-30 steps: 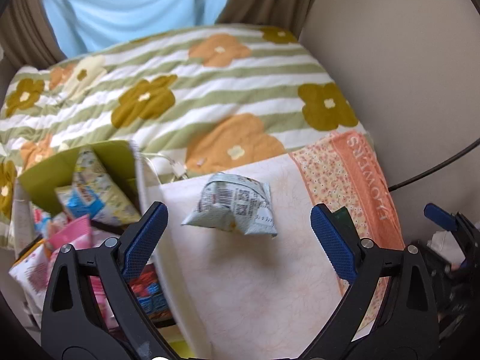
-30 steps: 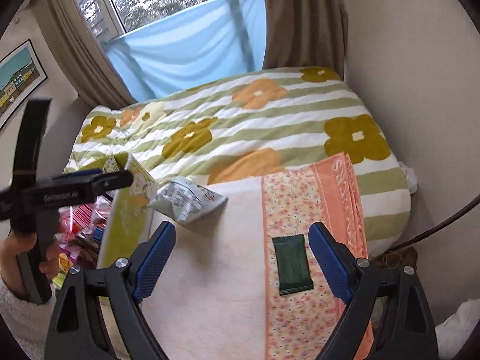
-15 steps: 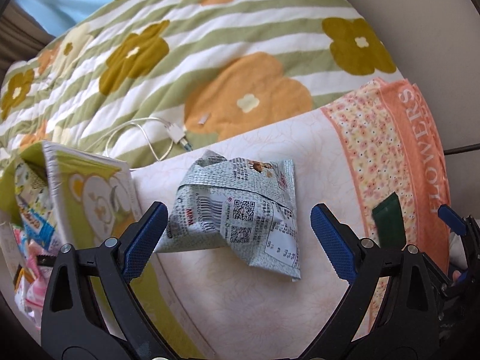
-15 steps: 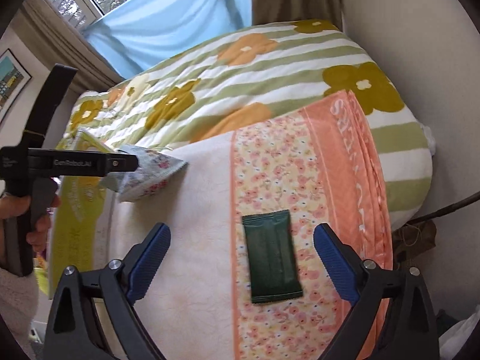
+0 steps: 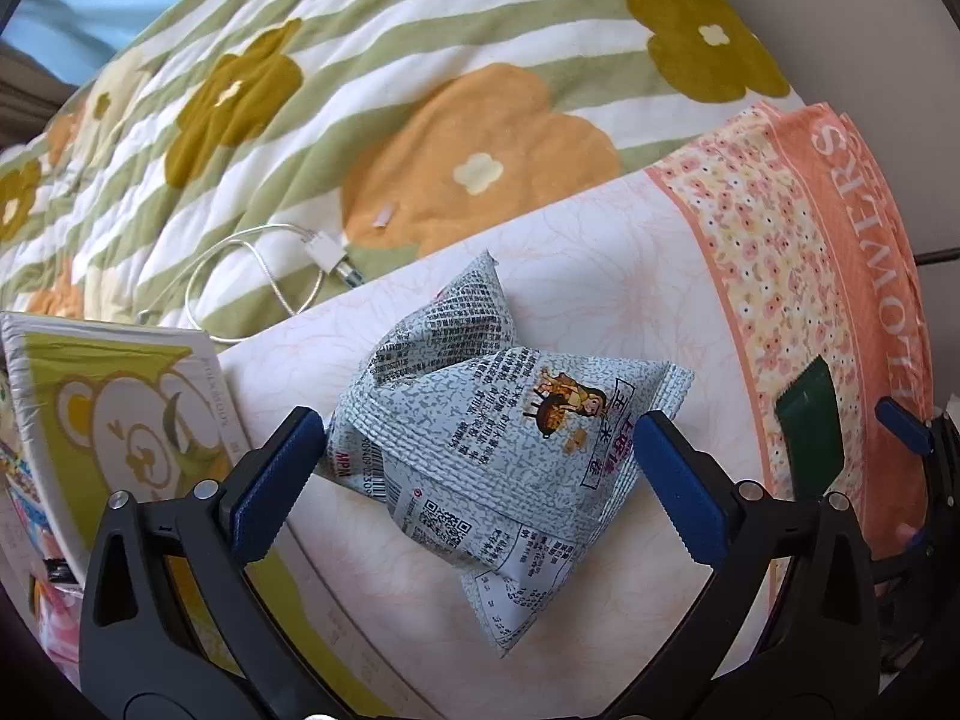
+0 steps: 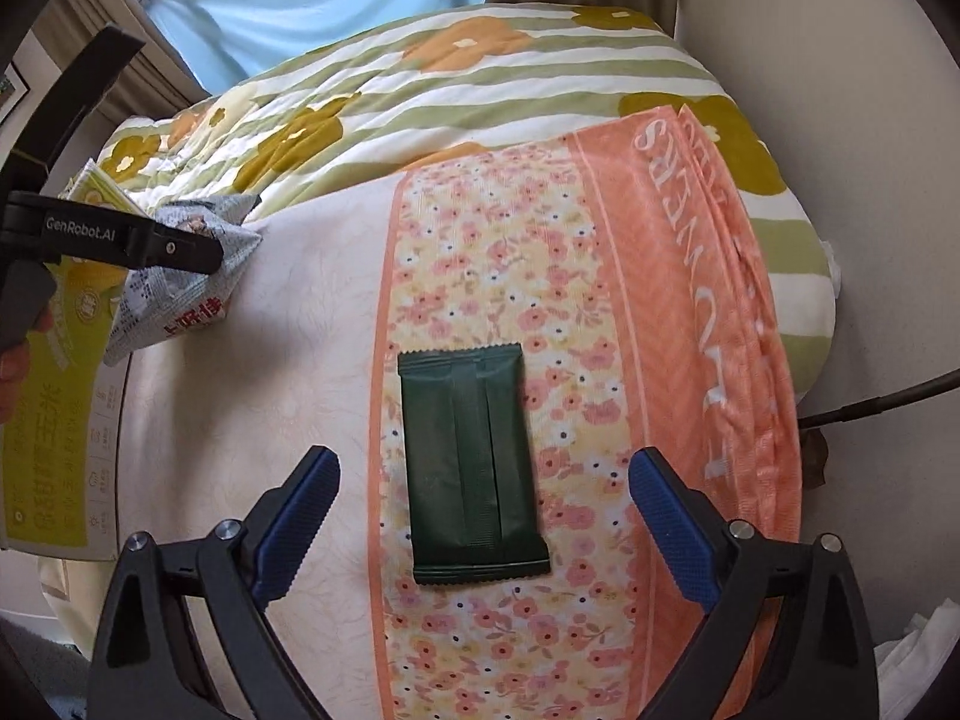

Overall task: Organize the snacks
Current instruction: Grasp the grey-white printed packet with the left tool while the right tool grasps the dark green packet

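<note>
Both grippers point down at the bed, each over one snack, which suggests that the person means to pick up two packets in one go. The left gripper (image 5: pixel 474 450) is around the grey printed snack bag (image 5: pixel 510 450), which lies puffed and crumpled on the pale cloth (image 5: pixel 600 276); its jaws are opening, with the bag between them, and the blue pads stand just beside the bag's two edges without pressing it, so nothing is grasped yet. The right gripper (image 6: pixel 483 516) is above the flat dark green packet (image 6: pixel 471 468), which lies on the flowered orange band (image 6: pixel 600 360) of the same cloth; its jaws are released and wide, one on each long side of the packet and apart from it, probably so that they can close across the narrow width. At the left, just beside the grey bag, stands a green and white box (image 5: pixel 120 420) with other snacks inside, likely the place where the packets should go. A white cable (image 5: pixel 258 276) lies on the striped blanket (image 5: pixel 420 60) behind.
</note>
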The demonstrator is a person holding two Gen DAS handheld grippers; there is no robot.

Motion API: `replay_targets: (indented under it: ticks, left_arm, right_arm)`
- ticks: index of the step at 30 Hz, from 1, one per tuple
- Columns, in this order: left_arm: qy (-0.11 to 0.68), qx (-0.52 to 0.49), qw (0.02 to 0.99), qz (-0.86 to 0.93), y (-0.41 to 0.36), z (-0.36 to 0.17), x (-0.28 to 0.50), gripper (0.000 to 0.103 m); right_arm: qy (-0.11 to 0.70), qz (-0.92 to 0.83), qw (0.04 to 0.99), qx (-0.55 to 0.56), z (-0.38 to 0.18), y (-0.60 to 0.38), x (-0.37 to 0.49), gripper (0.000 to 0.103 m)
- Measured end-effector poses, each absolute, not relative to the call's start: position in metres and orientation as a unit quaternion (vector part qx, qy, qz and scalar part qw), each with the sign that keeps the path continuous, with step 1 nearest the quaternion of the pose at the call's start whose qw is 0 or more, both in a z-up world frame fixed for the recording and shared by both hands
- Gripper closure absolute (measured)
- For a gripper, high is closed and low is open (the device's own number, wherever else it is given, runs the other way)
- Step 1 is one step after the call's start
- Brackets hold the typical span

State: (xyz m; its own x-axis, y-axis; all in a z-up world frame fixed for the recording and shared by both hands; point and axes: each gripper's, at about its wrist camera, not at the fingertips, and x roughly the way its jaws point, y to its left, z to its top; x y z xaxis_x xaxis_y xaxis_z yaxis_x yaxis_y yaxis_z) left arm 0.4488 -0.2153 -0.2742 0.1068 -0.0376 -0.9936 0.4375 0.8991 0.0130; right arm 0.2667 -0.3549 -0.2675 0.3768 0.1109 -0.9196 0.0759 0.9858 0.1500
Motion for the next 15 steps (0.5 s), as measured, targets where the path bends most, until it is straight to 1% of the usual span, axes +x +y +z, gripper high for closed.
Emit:
replay_targets:
  ticks: [4, 12, 14, 15]
  left_arm:
    - [0.649, 0.164, 0.721, -0.180, -0.218, -0.282, 0.443, 0.000]
    - [0.637, 0.224, 0.708, -0.205, -0.235, -0.292, 0.432, 0.000]
    - [0.632, 0.230, 0.711, -0.206, -0.236, -0.291, 0.429, 0.001]
    - [0.631, 0.231, 0.711, -0.207, -0.235, -0.290, 0.427, 0.004]
  right_arm:
    - [0.559, 0.007, 0.826, 0.072, -0.270, -0.351, 0.266, 0.007]
    - [0.556, 0.012, 0.829, 0.050, -0.272, -0.347, 0.265, 0.007]
    - [0.557, 0.012, 0.830, 0.040, -0.274, -0.345, 0.264, 0.007]
    - [0.557, 0.012, 0.830, 0.036, -0.274, -0.344, 0.264, 0.007]
